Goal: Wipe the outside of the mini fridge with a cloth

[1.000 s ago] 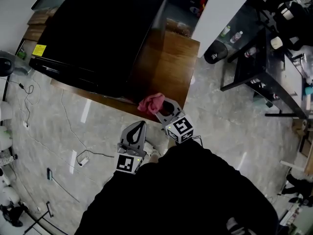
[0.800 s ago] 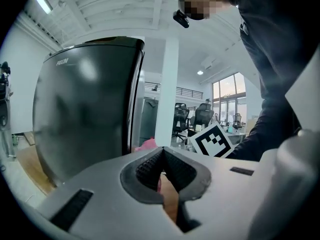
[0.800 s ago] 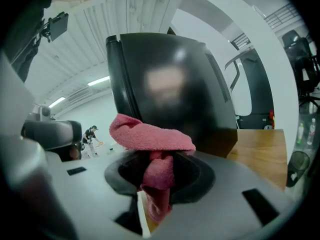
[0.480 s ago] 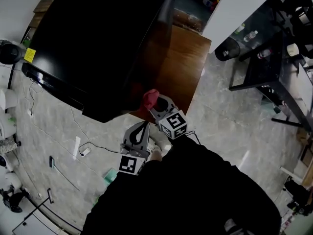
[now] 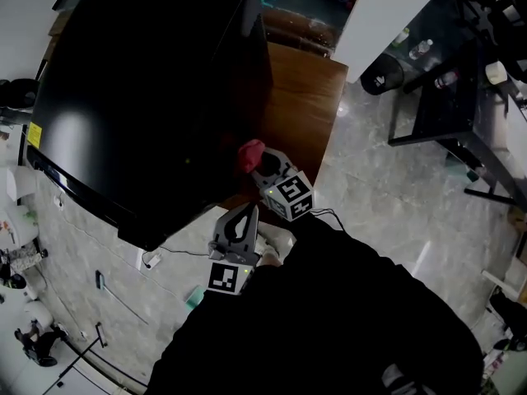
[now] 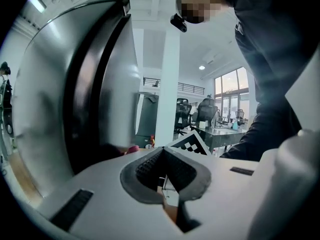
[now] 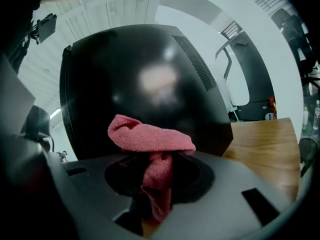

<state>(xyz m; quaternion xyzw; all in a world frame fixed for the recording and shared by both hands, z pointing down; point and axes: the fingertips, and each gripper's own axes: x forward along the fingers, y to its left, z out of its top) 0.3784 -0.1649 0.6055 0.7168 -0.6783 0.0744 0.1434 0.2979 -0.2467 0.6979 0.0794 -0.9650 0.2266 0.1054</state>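
**Pink cloth up at the fridge's side wall**

The right gripper point(image 7: 155, 184) has its jaws clamped on a pink cloth point(image 7: 150, 136). The cloth is bunched close to the dark side wall of the black mini fridge point(image 5: 140, 97), which stands on a wooden table point(image 5: 300, 105). Whether cloth meets wall, I cannot tell. The left gripper point(image 6: 162, 176) hangs near the person's body, jaws pressed together on nothing.

Mini fridge point(image 5: 148, 97): black, glossy, upright, filling the head view toward 10 o'clock.
Cloth point(image 7: 150, 139): pink terry, bunched, pinched between the jaws of the right gripper point(image 7: 152, 194), at the fridge's 4 o'clock side; contact unclear.
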